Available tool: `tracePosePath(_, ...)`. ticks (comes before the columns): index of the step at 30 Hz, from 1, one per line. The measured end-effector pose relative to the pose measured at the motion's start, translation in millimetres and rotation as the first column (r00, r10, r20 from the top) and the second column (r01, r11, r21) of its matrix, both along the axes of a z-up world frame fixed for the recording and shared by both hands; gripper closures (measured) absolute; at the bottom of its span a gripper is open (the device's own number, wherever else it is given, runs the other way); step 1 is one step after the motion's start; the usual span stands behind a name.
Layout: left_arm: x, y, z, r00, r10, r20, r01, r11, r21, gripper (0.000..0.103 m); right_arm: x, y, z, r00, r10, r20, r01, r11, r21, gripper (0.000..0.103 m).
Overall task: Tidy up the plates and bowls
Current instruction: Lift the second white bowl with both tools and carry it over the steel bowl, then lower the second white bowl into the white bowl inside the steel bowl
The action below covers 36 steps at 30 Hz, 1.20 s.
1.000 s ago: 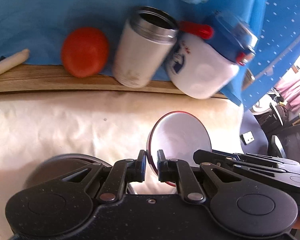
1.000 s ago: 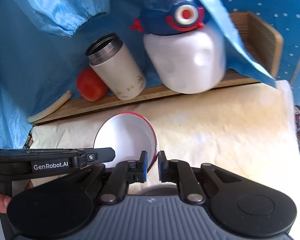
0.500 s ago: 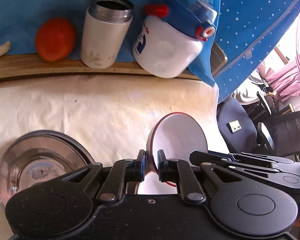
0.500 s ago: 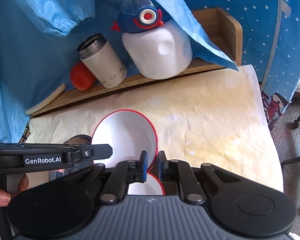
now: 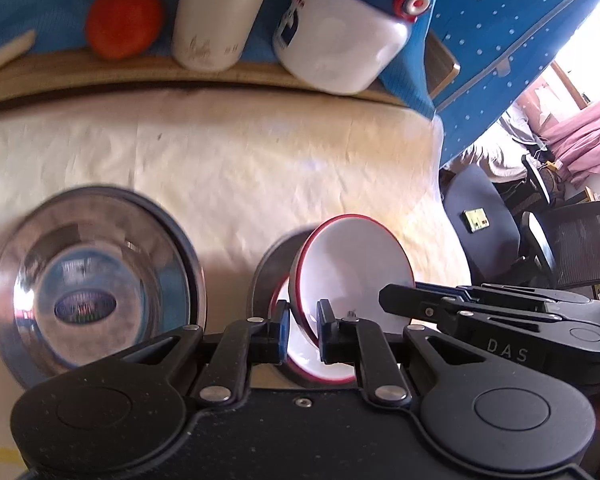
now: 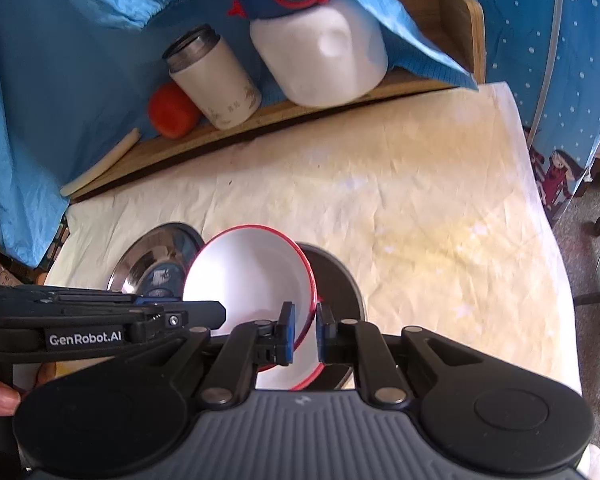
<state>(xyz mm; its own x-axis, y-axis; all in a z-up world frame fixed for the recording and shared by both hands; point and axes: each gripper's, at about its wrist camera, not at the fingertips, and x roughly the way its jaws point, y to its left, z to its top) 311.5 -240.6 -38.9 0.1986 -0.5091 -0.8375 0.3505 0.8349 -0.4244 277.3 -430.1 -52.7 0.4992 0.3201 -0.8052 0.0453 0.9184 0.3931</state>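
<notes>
Both grippers hold one white bowl with a red rim (image 5: pixel 354 270), also in the right wrist view (image 6: pixel 248 276). My left gripper (image 5: pixel 302 330) is shut on its left rim, my right gripper (image 6: pixel 303 332) on its right rim. The bowl hangs tilted just above a second red-rimmed white bowl (image 5: pixel 304 360), which sits in a dark steel plate (image 6: pixel 340 276). A larger steel plate (image 5: pixel 92 284) lies on the cream cloth to the left, also in the right wrist view (image 6: pixel 152 264).
A wooden shelf (image 6: pixel 260 120) at the back carries a white thermos (image 6: pixel 216 80), a white jug with a blue lid (image 6: pixel 320 52), a red tomato (image 6: pixel 172 110) and a pale stick. Blue cloth hangs behind. Office chairs (image 5: pixel 572 248) stand off the table's right edge.
Both grippers have pulled back and risen with the bowl. The large steel plate, the second bowl and the dark plate beneath have come into view.
</notes>
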Motion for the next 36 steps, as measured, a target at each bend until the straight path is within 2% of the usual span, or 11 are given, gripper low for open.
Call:
tracePosePath(9, -5, -1, -8, 0.999, -0.003, -0.047, 0.004, 1.0, 0.021, 0.088, -4, 1, -7, 0.999, 0.015, -0.042, -0.015, 1.0, -0.001, 0.091)
tracePosePath(23, -3, -9, -11, 0.998, -0.018, -0.056, 0.021, 0.998, 0.054, 0.087, -1, 0, -11, 0.998, 0.013, -0.067, -0.012, 1.0, 0.012, 0.09)
tracePosePath(36, -1, -13, -15, 0.998, -0.035, -0.045, 0.037, 0.997, 0.063, 0.086, 2, 2, -12, 0.998, 0.013, -0.055, -0.014, 1.0, -0.01, 0.09)
